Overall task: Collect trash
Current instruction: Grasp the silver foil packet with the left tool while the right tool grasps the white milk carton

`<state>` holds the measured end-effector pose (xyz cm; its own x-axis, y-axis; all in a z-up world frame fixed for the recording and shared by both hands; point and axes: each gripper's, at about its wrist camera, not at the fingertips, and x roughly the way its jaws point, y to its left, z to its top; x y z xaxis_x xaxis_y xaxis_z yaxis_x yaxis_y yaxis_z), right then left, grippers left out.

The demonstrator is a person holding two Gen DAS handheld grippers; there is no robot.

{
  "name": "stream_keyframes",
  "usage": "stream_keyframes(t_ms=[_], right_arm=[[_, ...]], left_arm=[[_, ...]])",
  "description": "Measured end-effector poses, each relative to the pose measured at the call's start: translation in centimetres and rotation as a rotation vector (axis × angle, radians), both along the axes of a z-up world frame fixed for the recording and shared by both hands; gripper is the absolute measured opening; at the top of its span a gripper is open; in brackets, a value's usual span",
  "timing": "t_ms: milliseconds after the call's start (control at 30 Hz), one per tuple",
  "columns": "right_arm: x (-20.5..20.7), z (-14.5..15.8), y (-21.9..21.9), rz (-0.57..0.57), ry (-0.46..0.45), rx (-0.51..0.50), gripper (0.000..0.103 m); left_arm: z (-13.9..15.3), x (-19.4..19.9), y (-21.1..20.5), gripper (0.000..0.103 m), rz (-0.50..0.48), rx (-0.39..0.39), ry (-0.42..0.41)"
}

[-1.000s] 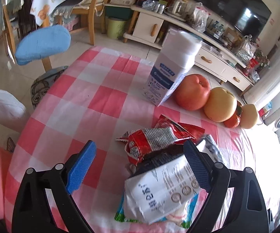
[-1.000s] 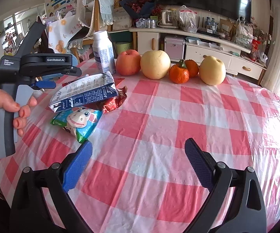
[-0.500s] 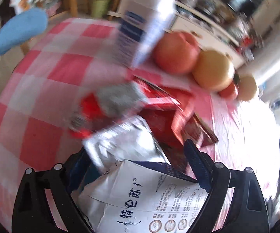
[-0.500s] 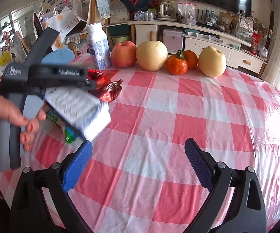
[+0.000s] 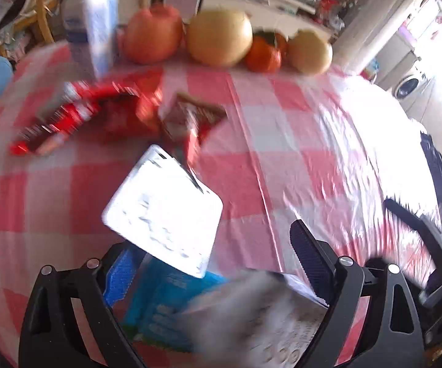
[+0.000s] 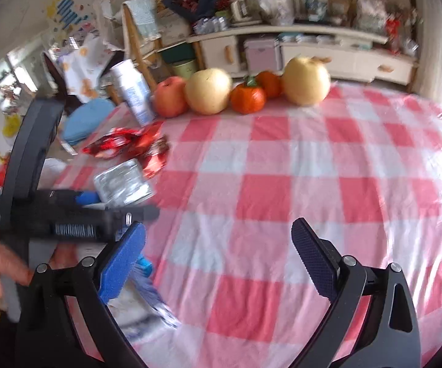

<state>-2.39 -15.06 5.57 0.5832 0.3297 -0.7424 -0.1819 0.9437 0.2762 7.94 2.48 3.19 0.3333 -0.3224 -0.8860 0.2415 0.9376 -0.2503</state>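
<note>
Several snack wrappers lie on the red-and-white checked table. In the left wrist view a silver-white packet (image 5: 165,211) sits just ahead of my left gripper (image 5: 211,263), whose jaws stand wide apart. A blue wrapper (image 5: 162,303) and a grey-white packet (image 5: 261,316) lie blurred between the fingers. Red wrappers (image 5: 77,113) and a brown one (image 5: 190,116) lie farther off. In the right wrist view my right gripper (image 6: 218,254) is open and empty over the cloth. The left gripper (image 6: 67,214), the silver packet (image 6: 123,182) and the red wrappers (image 6: 126,147) show at its left.
A white bottle (image 6: 132,92), an apple (image 6: 170,96), two pears (image 6: 208,90) and two oranges (image 6: 248,98) stand in a row at the table's far edge. A blue-cushioned chair (image 6: 86,118) is beyond the left edge. Cabinets line the back wall.
My left gripper has swung right and pushed in over the wrapper pile; the silver packet now lies ahead of it. The view is motion-blurred. My right gripper has barely moved.
</note>
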Motion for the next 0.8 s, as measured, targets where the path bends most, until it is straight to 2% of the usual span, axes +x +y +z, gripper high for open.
stream_keyframes(t_ms=[133, 300, 400, 533, 700, 767, 800], right_arm=[[-0.9, -0.5, 1.5, 0.14, 0.061, 0.108, 0.096], [-2.3, -0.7, 4.5, 0.278, 0.101, 0.152, 0.096], [-2.8, -1.0, 5.7, 0.296, 0.095, 0.073, 0.096], [-3.1, -2.1, 6.8, 0.29, 0.112, -0.022, 0.096], [-3.4, -2.1, 7.1, 0.3, 0.097, -0.036, 0.095], [-3.5, -2.3, 7.2, 0.302, 0.095, -0.048, 0.086], [-3.5, -2.4, 7.2, 0.304, 0.096, -0.055, 0.078]], left_arm=[[1.5, -0.1, 2.0, 0.091, 0.048, -0.029, -0.027], [1.3, -0.2, 1.9, 0.091, 0.029, 0.021, -0.025], [0.5, 0.2, 1.9, 0.091, 0.018, 0.059, -0.01], [-0.2, 0.7, 1.9, 0.091, 0.074, 0.071, 0.01], [-0.5, 2.1, 0.6, 0.09, 0.093, 0.09, -0.004], [-1.0, 2.6, 0.3, 0.081, 0.085, 0.087, 0.007], [-1.2, 2.6, 0.4, 0.08, 0.075, 0.092, 0.01]])
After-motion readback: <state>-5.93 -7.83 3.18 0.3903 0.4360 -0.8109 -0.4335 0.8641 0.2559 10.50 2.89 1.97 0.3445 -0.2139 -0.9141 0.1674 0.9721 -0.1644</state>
